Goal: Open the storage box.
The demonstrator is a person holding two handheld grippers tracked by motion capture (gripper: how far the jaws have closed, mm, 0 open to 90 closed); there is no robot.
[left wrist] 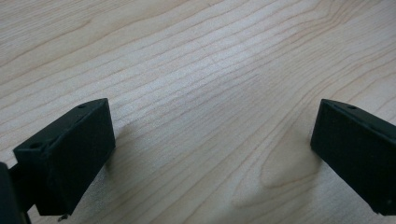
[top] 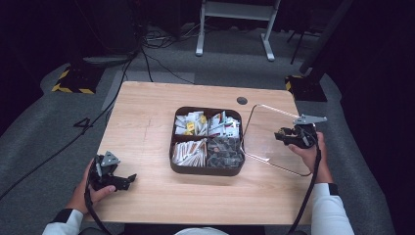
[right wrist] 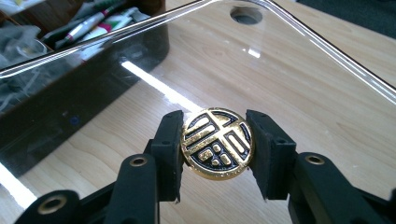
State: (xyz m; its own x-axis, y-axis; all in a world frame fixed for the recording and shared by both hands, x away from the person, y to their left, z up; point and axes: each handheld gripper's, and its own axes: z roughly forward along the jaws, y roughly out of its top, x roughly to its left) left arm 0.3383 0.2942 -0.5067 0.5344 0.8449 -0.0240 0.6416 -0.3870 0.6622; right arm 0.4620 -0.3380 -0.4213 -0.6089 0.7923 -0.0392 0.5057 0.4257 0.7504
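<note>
You were mid-carry w/ the clear, round-cornered lid [top: 266, 134]: your right gripper [top: 280, 136] had its jaws clamped on the round gold-and-black knob [right wrist: 217, 143] in the lid's centre, pads pressed on both sides of it. In the high view the lid sat just right of the dark square four-compartment tray [top: 207, 171], its near-tray edge raised beside the tray's right wall, its outer corner low by the light wooden table [top: 147, 117]. So it was tilted; I couldn't tell whether that low corner touched the wood. My read: either lid coming off or lid going on, and the frames didn't settle which.

Next move, if you were closing the box: level the lid, line its corners up w/ the tray rim, lower straight, then release the knob. If parking it: set it flat on bare wood, clear of the tray. Either way the grip was small and central, so the lid could swing on it; go slow.

Pose: right hand [top: 307, 149] at the table's right edge, forearm coming up from below, gripper pointing left toward the tray. Left hand [top: 90, 188] rested at the near-left corner, well apart from the tray, left gripper [top: 128, 181] low over the wood, jaws spread wide w/ nothing between them.
</note>
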